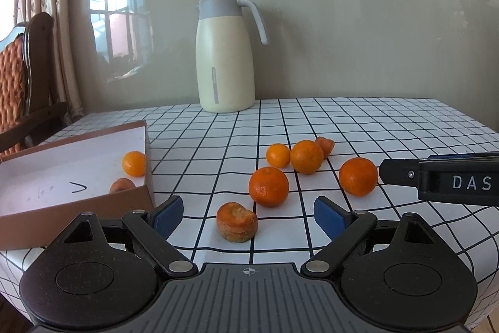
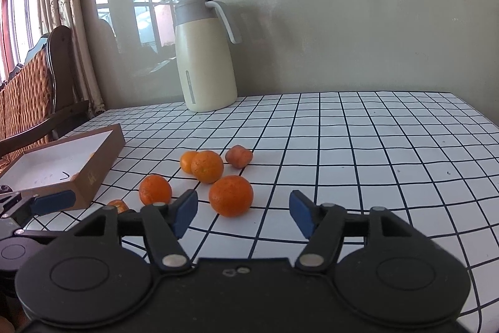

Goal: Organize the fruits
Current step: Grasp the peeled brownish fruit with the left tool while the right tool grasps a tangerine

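Left wrist view, items by size, largest first.

Table: checked cloth, bears everything below.

Jug: cream with a grey lid, upright at the back by the wall, well apart from the fruit.

Box: shallow cardboard tray at the left edge. Inside, against its near right corner, a bright orange and a duller fruit half hidden by the wall.

Loose fruit: six pieces on the cloth right of the box. A shrivelled orange lies nearest; a large orange sits just behind it; another large orange lies to the right; three more cluster near the back.

Left gripper: jaws spread wide, holding nothing, the shrivelled orange between the pads but untouched.

Right gripper: jaws apart, empty; the right-hand large orange rests just ahead of the gap, untouched.

Step in hand, as judged: picking the next loose fruit for the box. The next move calls for easing the left jaws forward around the shrivelled orange, then closing gently, since soft fruit may squash.
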`<state>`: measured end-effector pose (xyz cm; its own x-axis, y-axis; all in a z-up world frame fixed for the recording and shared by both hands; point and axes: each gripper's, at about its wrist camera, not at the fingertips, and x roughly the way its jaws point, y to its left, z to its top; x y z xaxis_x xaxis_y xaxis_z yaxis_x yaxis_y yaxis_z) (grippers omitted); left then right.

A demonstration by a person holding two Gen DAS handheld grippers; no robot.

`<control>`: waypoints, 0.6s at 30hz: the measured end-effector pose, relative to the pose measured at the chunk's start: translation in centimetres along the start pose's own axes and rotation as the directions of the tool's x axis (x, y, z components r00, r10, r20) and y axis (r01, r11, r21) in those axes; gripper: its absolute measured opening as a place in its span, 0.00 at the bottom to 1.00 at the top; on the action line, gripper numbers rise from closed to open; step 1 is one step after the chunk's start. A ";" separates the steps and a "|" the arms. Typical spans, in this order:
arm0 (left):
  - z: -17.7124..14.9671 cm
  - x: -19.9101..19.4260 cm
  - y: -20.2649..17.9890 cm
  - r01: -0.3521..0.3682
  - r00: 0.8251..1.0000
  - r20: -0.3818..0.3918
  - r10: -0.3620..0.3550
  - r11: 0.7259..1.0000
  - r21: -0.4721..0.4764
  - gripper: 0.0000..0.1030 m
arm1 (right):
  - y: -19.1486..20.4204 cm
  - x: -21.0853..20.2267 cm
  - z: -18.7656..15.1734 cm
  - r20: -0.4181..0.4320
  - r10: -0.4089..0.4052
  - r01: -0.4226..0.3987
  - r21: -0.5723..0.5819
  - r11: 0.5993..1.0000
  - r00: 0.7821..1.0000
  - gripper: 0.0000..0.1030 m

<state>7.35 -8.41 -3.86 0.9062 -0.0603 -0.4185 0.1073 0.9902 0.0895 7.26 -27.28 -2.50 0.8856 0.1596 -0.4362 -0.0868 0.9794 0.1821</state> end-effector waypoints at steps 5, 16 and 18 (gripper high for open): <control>-0.2 0.4 0.1 -0.014 1.000 -0.014 0.014 1.000 -0.007 0.88 | 0.2 0.2 0.0 0.000 0.001 -0.001 0.001 1.000 1.000 0.64; -0.7 1.3 0.3 -0.019 0.999 -0.037 0.017 0.999 -0.049 0.88 | 0.1 0.6 -0.1 -0.007 -0.001 0.001 0.009 1.000 1.000 0.67; -0.8 1.4 0.3 -0.020 0.999 -0.039 0.018 0.998 -0.054 0.88 | 0.2 0.7 -0.1 -0.009 -0.005 0.005 0.013 1.000 1.000 0.67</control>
<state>8.37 -8.11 -5.12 0.8914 -0.0372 -0.4518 0.0667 0.9965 0.0496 7.85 -27.00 -2.88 0.8818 0.1562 -0.4450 -0.0766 0.9785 0.1916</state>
